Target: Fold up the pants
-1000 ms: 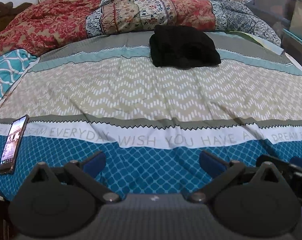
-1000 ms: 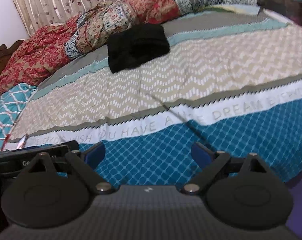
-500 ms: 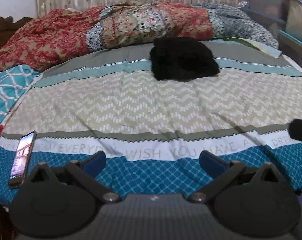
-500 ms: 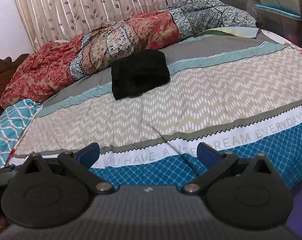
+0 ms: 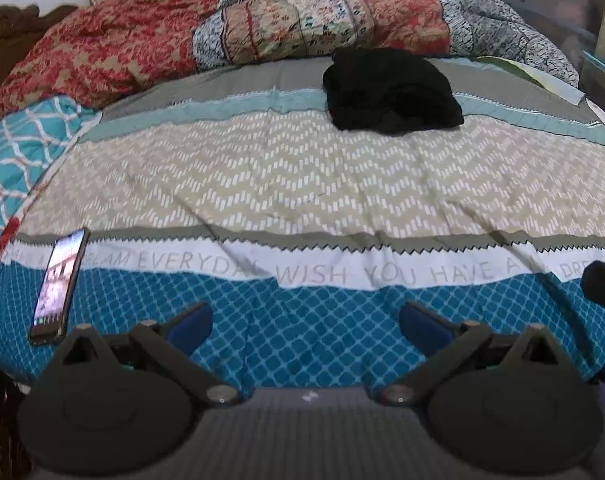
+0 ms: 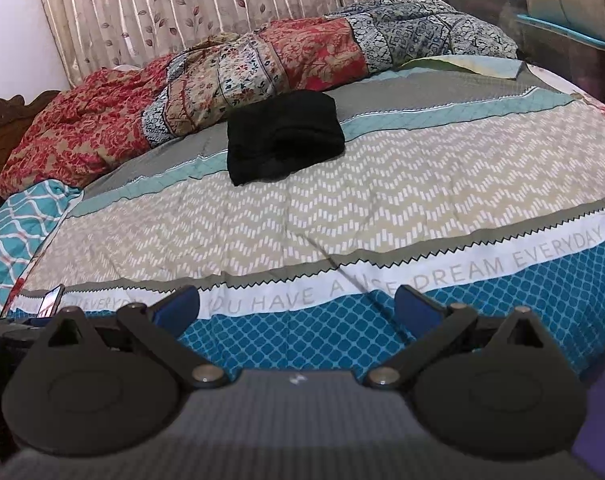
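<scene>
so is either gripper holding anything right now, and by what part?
Nothing is held. The left gripper and right gripper are both open over the bedspread; the black pants lie far off, untouched.

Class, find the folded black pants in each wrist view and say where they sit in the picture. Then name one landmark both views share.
Left wrist view: black pants sit upper right of centre, on the grey and teal stripes.
Right wrist view: black pants sit upper centre, slightly left, below the patterned quilt.
Shared landmark: the white band of lettering across the bedsheet.
</scene>
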### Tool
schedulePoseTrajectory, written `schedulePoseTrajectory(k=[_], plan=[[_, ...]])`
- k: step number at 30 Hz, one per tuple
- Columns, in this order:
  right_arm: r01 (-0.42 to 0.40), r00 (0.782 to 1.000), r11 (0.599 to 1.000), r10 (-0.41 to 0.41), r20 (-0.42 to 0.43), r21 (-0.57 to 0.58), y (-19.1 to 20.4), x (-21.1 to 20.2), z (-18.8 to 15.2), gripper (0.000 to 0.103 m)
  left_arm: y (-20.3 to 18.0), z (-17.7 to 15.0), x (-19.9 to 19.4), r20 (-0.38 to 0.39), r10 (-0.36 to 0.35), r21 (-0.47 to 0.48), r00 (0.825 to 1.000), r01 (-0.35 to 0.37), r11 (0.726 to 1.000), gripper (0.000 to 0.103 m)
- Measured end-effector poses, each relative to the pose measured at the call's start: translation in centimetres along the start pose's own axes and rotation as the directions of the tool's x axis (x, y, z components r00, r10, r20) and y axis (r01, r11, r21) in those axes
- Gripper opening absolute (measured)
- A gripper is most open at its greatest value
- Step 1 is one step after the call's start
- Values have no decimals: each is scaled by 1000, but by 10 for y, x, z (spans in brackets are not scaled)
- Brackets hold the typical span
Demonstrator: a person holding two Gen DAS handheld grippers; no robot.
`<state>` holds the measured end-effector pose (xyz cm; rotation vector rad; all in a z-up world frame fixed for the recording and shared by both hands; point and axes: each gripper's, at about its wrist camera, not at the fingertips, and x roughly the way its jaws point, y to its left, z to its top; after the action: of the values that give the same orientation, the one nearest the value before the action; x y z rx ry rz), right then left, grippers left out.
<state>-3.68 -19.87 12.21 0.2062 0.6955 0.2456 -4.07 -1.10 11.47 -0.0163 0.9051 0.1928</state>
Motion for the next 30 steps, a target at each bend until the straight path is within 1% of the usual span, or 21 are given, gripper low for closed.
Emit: schedulePoseTrajectory(k=[4,7,10,14,17,25,30], plan=[[-3,1000,1000,3,-18,-1,3,4,-2,103,3,-2,0,-39,-10,-30,999,9,1000,103],[-4,1000,1000,4,-24,11,3,5,-1,103,-1,-4,1,-37,20,-8,999,-20,1000,103],[10,1000,1000,-10,-9,27,0,2,3,103,-2,-2,2,-59,5,3,998,-5,1000,103],[19,1000,998,-20,16,56,-5,-3,6,103,-3,-2,0,-59,-14,-4,998,14,1000,103],[23,999,998,-25,27,57,-7,-4,6,103,-5,-2,0,-58,-3,4,998,3,1000,103],[0,1000,999,-1,23,44,-6,-5,8,103,-5,-1,2,-59,24,24,998,-23,999,103],[-9,1000,999,8,30,41,-3,-5,19,103,-8,4,1,-54,33,49,998,-30,998,103]])
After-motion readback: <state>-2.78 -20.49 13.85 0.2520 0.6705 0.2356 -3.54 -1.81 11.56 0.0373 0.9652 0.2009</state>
